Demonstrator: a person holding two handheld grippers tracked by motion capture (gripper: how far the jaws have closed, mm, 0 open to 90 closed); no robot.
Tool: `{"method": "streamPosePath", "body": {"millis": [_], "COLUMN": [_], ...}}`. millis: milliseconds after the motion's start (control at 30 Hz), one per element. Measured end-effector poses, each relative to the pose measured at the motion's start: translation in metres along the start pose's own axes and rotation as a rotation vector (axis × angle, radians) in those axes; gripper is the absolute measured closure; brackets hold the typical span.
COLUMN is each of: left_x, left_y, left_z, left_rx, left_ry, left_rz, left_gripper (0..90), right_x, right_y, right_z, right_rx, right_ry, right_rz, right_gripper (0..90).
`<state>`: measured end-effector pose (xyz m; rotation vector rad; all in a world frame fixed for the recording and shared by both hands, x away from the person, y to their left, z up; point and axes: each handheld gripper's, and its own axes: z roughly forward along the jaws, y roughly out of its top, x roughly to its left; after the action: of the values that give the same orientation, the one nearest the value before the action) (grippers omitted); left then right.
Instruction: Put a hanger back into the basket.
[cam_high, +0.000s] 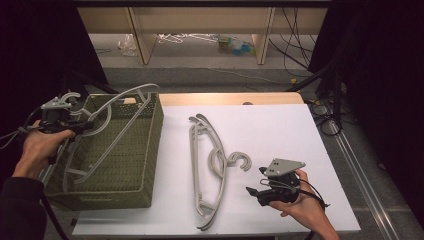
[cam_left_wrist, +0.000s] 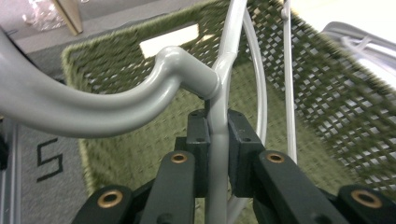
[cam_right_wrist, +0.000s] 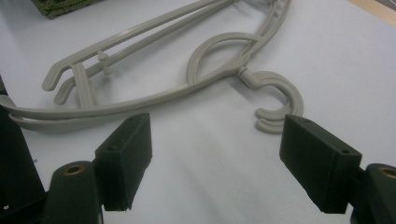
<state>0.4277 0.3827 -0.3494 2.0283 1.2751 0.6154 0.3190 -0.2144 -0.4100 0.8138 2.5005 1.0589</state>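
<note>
1. Closest to me in the left gripper view, my left gripper has its black jaws pinched on the thin grey bar of a hanger, just below the neck where its hook curves away.
2. From the high view, that held hanger sits tilted in the green basket, one end down inside and its hook up over the basket's left rim by my left hand.
3. The basket stands on the left part of the white table, with its left side overhanging the table's edge.
4. My right gripper has its jaws spread wide with nothing between them, hovering low over the tabletop.
5. Just ahead of those jaws lie the stacked hangers, flat on the table, hooks pointing toward the gripper.
6. In the high view the stack lies between the basket and my right hand.
</note>
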Motion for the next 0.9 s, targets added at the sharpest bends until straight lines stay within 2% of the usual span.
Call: {"method": "streamPosePath", "body": {"millis": [67,100,267,400,500,567,700,733,900], "left_x": [0.001,0.0,-0.002,0.0,0.003,0.003,0.001,-0.001,-0.006], "left_y": [-0.005,-0.007,-0.014,-0.016,-0.02,-0.023,-0.024,-0.024,-0.024], "left_z": [0.004,0.006,0.019,0.023,0.025,0.027,0.032,0.033,0.042], "left_rx": [0.025,0.033,0.062,0.084,0.087,0.107,0.102,0.118,0.125], "left_ry": [0.002,0.003,0.004,0.024,0.057,0.053,0.049,0.049,0.034], "left_rz": [-0.003,0.001,-0.021,-0.034,-0.065,-0.067,-0.059,-0.055,-0.051], "left_gripper": [80.8,80.9,80.8,80.9,80.8,80.8,80.7,80.6,80.2], "right_x": [-0.001,0.0,0.0,0.0,0.0,-0.001,0.0,0.0,0.0], "right_y": [0.0,0.0,-0.001,-0.001,-0.001,-0.001,-0.001,-0.001,-0.001], "right_z": [0.0,0.0,0.001,0.002,0.001,0.001,0.002,0.002,0.002], "right_rx": [-0.005,0.002,0.009,0.005,0.012,0.01,0.017,0.015,0.016], "right_ry": [-0.005,0.002,0.002,-0.005,0.0,-0.003,-0.003,-0.005,-0.003], "right_rz": [-0.01,0.003,0.002,-0.007,0.003,0.0,0.001,-0.007,-0.01], "right_gripper": [26.1,26.1,26.1,26.1,26.1,26.1,26.1,26.1,26.1]}}
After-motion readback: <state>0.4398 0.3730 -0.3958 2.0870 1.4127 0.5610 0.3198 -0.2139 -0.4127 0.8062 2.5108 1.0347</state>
